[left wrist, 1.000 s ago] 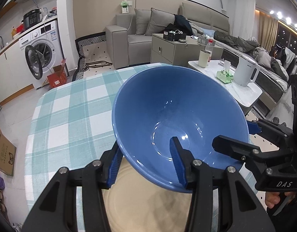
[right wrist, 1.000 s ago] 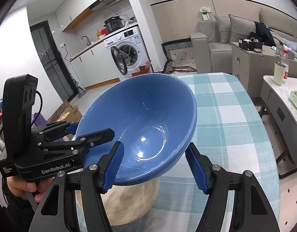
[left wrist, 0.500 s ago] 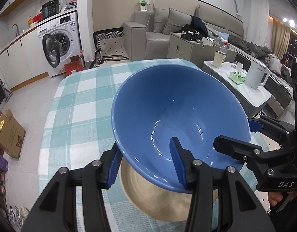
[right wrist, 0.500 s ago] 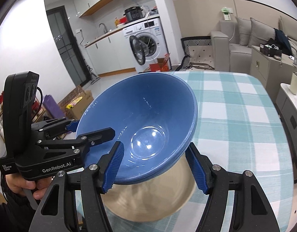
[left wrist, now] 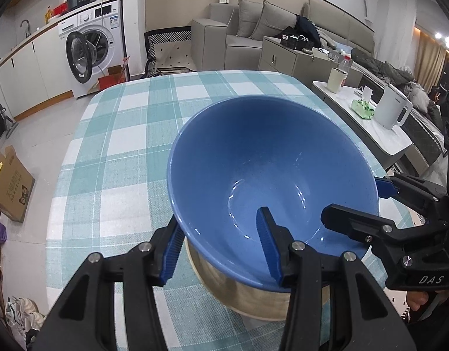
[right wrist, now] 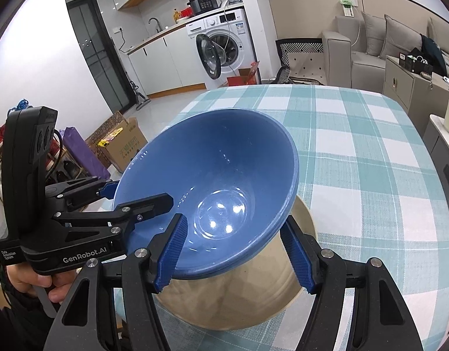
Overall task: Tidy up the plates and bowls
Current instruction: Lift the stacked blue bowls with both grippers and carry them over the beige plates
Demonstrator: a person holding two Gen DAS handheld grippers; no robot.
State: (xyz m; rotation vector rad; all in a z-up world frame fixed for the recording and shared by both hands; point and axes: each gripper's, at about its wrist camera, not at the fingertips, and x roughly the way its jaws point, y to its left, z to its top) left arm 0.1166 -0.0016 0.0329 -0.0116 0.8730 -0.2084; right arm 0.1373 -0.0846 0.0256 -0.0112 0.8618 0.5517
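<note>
**Two grippers, one blue bowl, beige dish below**

Both tools are on the blue bowl (left wrist: 271, 175), and it sits tilted above the beige dish (left wrist: 242, 298) on the checked tablecloth (left wrist: 116, 152). In the left wrist view the left gripper (left wrist: 221, 248) pinches the bowl's near rim at 6 o'clock: one blue pad outside the wall, the other pad inside the basin. The right gripper (left wrist: 353, 204) comes in from 3 o'clock, one finger laid inside the bowl, the other outside its rim.

Over to the right wrist view: the right gripper (right wrist: 236, 251) straddles the bowl's near edge, left pad inside the basin, right pad outside by the wall; whether that right pad touches, I cannot tell. The left gripper (right wrist: 136, 196) grips the rim at 9 o'clock. The beige dish (right wrist: 253, 301) shows directly beneath, at 6 o'clock. A washing machine (right wrist: 221, 49) stands open at 12 o'clock, beyond the table.
</note>
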